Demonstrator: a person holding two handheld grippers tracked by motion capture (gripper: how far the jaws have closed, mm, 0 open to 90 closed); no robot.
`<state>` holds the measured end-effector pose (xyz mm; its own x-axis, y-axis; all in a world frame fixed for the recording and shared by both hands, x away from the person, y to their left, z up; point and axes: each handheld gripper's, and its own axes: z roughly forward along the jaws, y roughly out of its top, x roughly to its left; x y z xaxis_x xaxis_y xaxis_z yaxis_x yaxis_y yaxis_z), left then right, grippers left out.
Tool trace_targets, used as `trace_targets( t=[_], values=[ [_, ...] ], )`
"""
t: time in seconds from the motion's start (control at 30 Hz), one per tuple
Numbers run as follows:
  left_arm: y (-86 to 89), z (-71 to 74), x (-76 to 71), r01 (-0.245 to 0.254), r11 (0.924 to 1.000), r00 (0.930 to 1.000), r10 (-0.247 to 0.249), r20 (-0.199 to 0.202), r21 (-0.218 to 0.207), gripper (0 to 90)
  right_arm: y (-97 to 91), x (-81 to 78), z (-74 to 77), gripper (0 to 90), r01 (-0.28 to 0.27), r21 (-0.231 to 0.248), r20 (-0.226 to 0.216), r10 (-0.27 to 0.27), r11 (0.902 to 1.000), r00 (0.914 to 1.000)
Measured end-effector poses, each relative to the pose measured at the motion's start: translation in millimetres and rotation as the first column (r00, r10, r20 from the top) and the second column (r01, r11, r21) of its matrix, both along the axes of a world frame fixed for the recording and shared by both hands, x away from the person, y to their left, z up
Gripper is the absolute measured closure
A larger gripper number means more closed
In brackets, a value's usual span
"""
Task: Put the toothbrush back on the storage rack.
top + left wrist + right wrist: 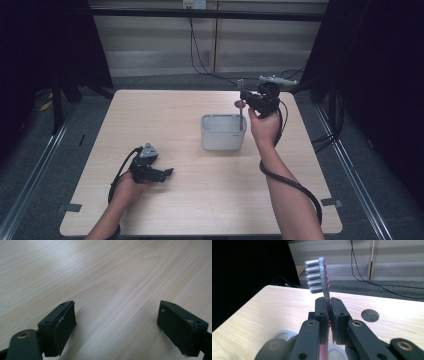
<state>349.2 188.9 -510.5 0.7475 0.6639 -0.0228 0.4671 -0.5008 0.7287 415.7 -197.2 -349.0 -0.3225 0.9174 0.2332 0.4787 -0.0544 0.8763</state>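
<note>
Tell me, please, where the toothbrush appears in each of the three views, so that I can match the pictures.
High view: the toothbrush stands upright right of centre, held by the right gripper over the white holder.
Left gripper view: not in this picture.
Right gripper view: the toothbrush rises at centre, clamped between the black jaws, bristles facing left.
Shared landmark: the light wooden table, also at and.

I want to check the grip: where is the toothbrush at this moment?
In the high view the toothbrush stands upright at the table's right rear, clamped in the right tool, its lower end in the white holder.
</note>
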Motion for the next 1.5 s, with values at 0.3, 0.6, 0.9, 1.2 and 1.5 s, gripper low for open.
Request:
trace_targets(
  t=[0.3,0.6,0.9,1.2,1.5],
  values=[
    [-0.2,-0.2,-0.1,-0.003,1.0000,1.0000,0.003,0.003,0.000,14.9,-0.4,-1.3,-3.7,84.5,-0.003,-0.006,-0.005,0.003,1.0000,1.0000],
    [0.0,0.0,0.0,-0.003,1.0000,1.0000,0.003,0.005,0.004,14.9,-0.3,-2.4,-7.5,84.3,-0.007,-0.019,-0.018,0.007,0.9998,0.9998],
    [0.4,0.2,0.2,0.003,1.0000,1.0000,-0.003,0.005,0.009,14.9,-3.0,-4.1,-12.8,84.3,-0.009,-0.013,-0.031,0.009,0.9999,0.9995],
    [0.4,0.3,0.2,0.002,0.9999,1.0000,-0.002,0.005,0.010,14.9,-4.7,-9.3,-19.3,84.3,-0.019,-0.009,-0.033,0.018,0.9998,0.9993],
    [0.4,0.2,0.2,0.002,1.0000,1.0000,-0.002,0.006,0.010,14.9,-4.8,-13.0,-26.9,84.3,-0.027,-0.009,-0.046,0.026,0.9996,0.9986]
  ],
)
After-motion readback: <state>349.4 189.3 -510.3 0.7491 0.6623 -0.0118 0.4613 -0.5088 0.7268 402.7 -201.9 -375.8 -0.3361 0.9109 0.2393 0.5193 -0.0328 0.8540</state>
